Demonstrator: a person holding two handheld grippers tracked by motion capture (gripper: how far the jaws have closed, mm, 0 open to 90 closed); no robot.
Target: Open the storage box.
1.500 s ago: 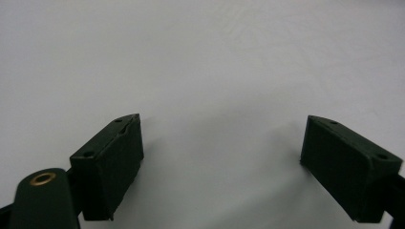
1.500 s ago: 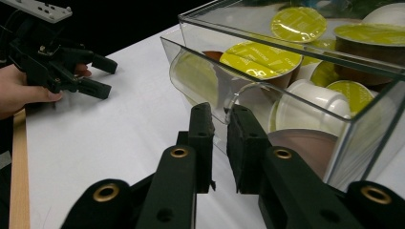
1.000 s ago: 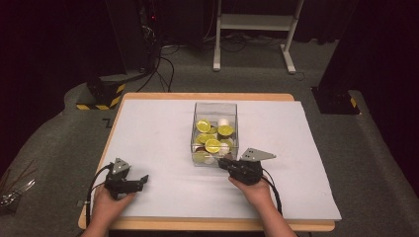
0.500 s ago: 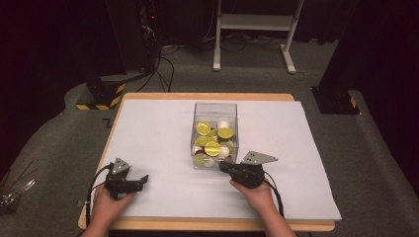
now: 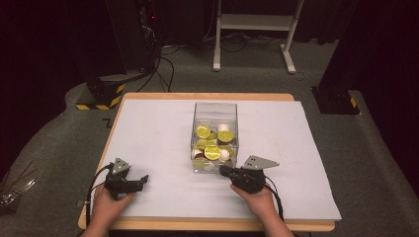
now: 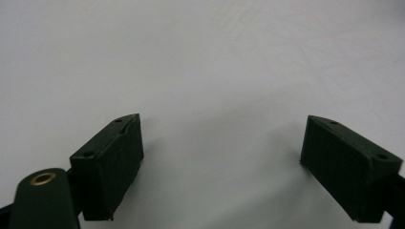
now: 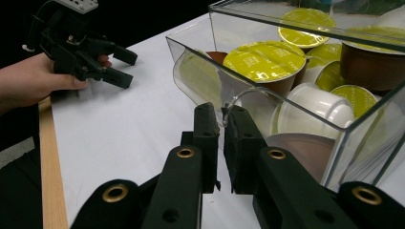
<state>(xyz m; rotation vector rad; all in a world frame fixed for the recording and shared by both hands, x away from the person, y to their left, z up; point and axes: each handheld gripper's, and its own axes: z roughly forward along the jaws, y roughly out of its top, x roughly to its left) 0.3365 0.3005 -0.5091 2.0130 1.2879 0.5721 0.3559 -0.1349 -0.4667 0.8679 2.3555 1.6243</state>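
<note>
A clear plastic box (image 5: 215, 112) stands mid-table with several yellow-lidded capsules (image 5: 212, 152) and a few white ones inside. My right gripper (image 5: 223, 169) lies low at the box's near right corner, its jaws shut with no object seen between them. In the right gripper view its fingertips (image 7: 222, 124) sit just in front of the box's corner (image 7: 224, 102), beside a yellow capsule (image 7: 265, 59) and a white one (image 7: 310, 102). My left gripper (image 5: 141, 178) rests near the front left of the table, open, with bare white surface between its jaws (image 6: 222, 152).
A white sheet (image 5: 158, 128) covers the wooden table, whose edge (image 7: 47, 157) runs close to the left hand. My left gripper (image 7: 122, 67) also appears far off in the right gripper view. Cables and a stand (image 5: 252, 29) are on the floor beyond the table.
My right gripper has edged slightly back toward the table's near edge. The left hand and the box have stayed put.
</note>
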